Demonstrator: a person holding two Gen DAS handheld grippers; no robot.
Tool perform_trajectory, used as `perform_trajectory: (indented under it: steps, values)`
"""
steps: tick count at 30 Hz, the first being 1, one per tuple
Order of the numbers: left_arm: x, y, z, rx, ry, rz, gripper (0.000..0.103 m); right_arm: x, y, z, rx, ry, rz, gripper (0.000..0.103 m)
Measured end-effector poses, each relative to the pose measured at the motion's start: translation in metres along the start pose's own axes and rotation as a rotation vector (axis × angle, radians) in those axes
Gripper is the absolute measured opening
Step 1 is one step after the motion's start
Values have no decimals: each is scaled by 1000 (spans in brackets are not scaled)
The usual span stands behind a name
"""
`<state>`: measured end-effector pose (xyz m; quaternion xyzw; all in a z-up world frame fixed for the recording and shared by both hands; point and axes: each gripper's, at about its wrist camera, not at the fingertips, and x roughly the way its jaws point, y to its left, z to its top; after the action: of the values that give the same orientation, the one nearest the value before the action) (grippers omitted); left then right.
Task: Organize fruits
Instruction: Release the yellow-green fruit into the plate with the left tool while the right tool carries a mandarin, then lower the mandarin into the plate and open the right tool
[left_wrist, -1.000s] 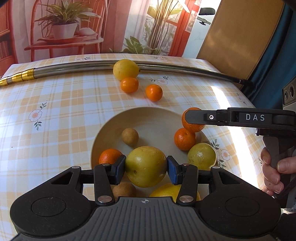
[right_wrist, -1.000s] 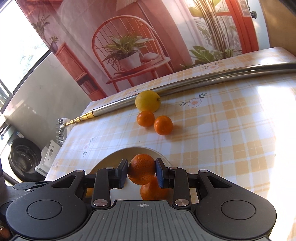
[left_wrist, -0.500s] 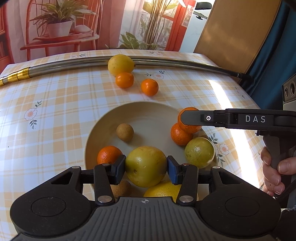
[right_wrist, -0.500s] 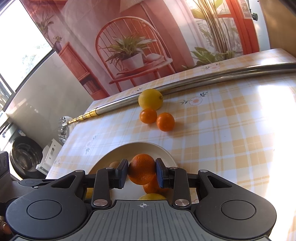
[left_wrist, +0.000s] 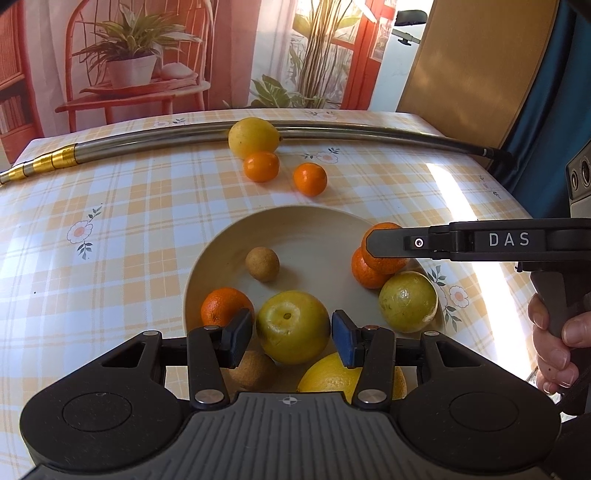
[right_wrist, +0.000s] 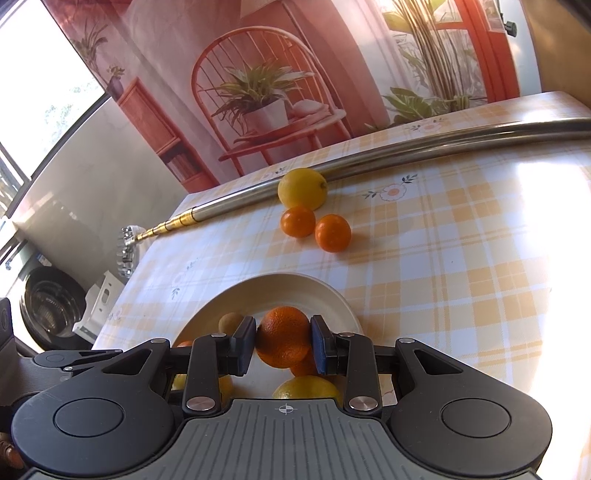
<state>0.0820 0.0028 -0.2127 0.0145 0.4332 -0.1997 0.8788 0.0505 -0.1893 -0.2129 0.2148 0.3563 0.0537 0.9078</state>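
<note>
Two round, dimpled citrus fruits (left_wrist: 293, 326) (right_wrist: 282, 341)

The checked table (left_wrist: 110, 266) carries a bowl (left_wrist: 295, 229), lemon (left_wrist: 253, 137), two mandarins (left_wrist: 261, 166) and a metal pole (left_wrist: 147, 139).

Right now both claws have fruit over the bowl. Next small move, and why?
Probably lift the right claw with its orange clear of the bowl. Its pads clamp the orange, which sits against another orange below. The left claw grips a yellow fruit, so either could go first.
</note>
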Motion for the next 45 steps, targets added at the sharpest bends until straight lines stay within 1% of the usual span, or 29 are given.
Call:
perform_trajectory:
  steps: [9,13,20,29,32,39,45]
  values:
    - [-9,5,0,-39,-49,18,50,1,5,-3,-25,9,-6,29]
    - [-15,6,1,-46,-80,36,50,0,11,-5,-56,13,-12,29]
    - [-27,12,2,-80,-140,90,50,-2,22,-7,-114,25,-6,29]
    - [-33,22,2,-141,-153,144,50,2,35,-15,-169,75,6,29]
    - [-34,25,1,-155,-154,155,50,3,41,-18,-205,91,4,29]
    - [-35,26,0,-161,-154,161,50,5,59,-25,-323,124,-16,29]
    - [-36,28,-3,-172,-150,162,51,8,64,-29,-346,154,-10,29]
